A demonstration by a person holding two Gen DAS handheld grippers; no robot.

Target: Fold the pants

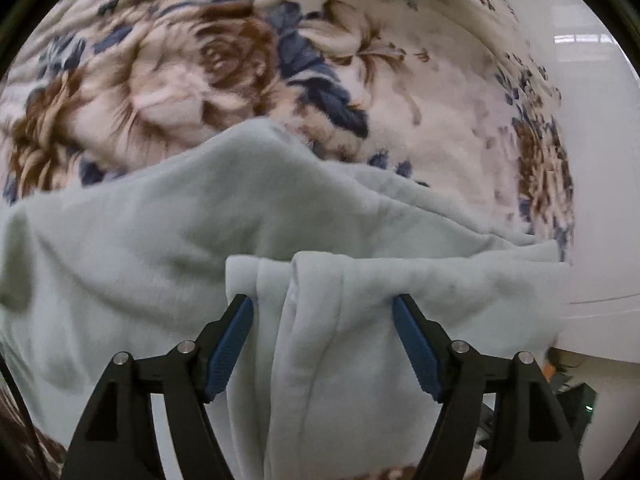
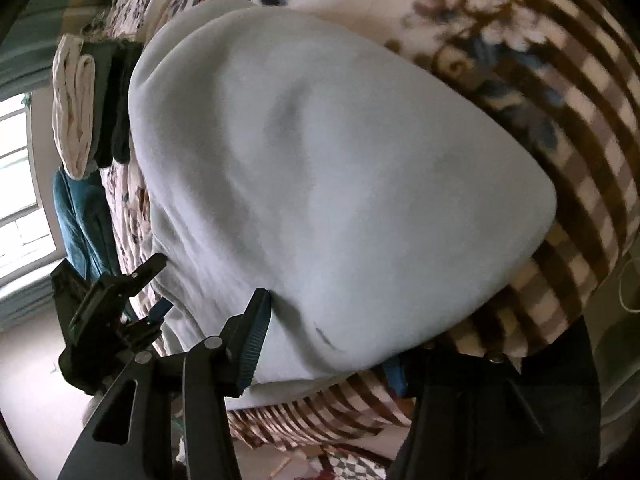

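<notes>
One pair of pale blue-grey fleece pants [image 1: 168,240] lies across a floral plush blanket [image 1: 224,60], bunched straight ahead of the left gripper [image 1: 323,308] and spreading away from it to the left and right. That gripper's two blue-padded fingers [image 1: 232,344] stand fairly wide with a thick doubled fold of the fabric between them; whether they pinch it cannot be told. From the right wrist, the same pants [image 2: 320,168] fill the view ahead of the right gripper [image 2: 324,344], whose left finger [image 2: 252,344] touches the near hem while its right finger is mostly hidden beneath the cloth, so its grasp cannot be told either. The garment's long axis appears to run from one gripper to the other, both at its near edge. Beyond, rolled cream and dark clothes [image 2: 76,108] sit far left. Count: one pants, two grippers, one blanket.
</notes>
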